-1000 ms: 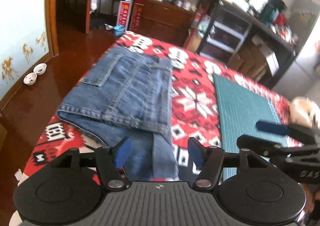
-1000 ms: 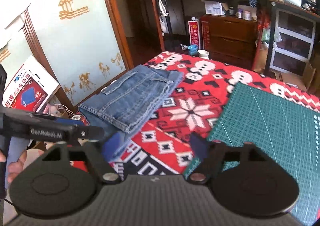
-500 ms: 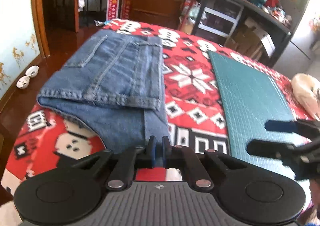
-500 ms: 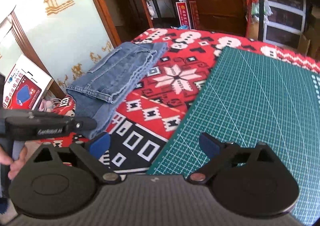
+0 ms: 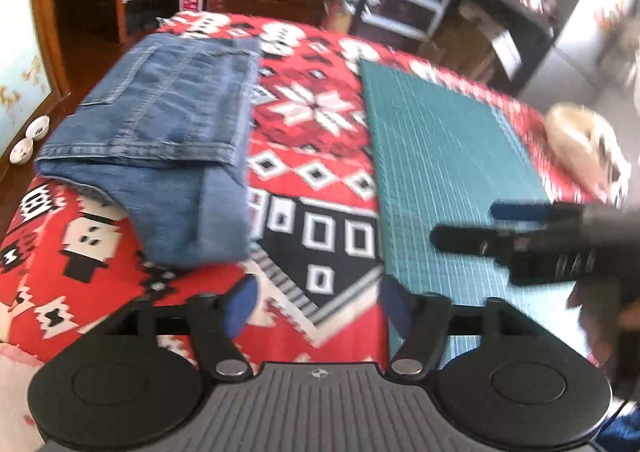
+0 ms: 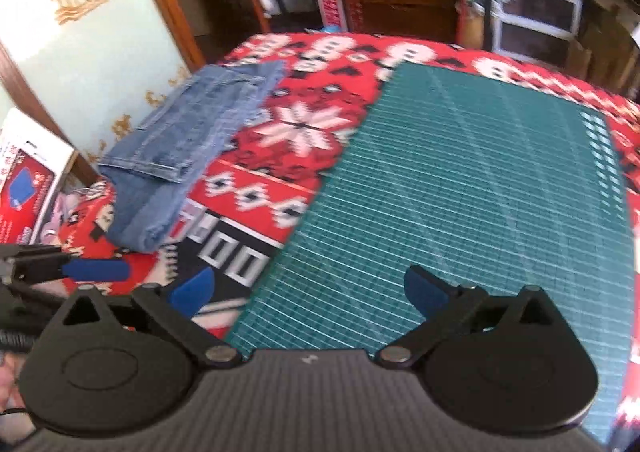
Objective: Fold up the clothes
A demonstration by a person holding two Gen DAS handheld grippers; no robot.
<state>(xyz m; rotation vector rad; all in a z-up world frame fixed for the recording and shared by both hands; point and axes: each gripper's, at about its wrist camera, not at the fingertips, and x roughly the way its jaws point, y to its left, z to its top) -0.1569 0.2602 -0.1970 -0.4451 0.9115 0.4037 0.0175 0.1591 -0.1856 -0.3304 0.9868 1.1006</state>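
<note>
Left wrist view: left gripper, pinched shut half a second ago, is now standing with jaws wide and empty, pulled back from the folded blue denim jeans. Jeans are lying on the left part of the red patterned blanket, lower layer sticking out toward the camera. Right wrist view: right gripper is hovering, jaws wide, over the green gridded cutting mat; jeans well apart, far left.
</note>
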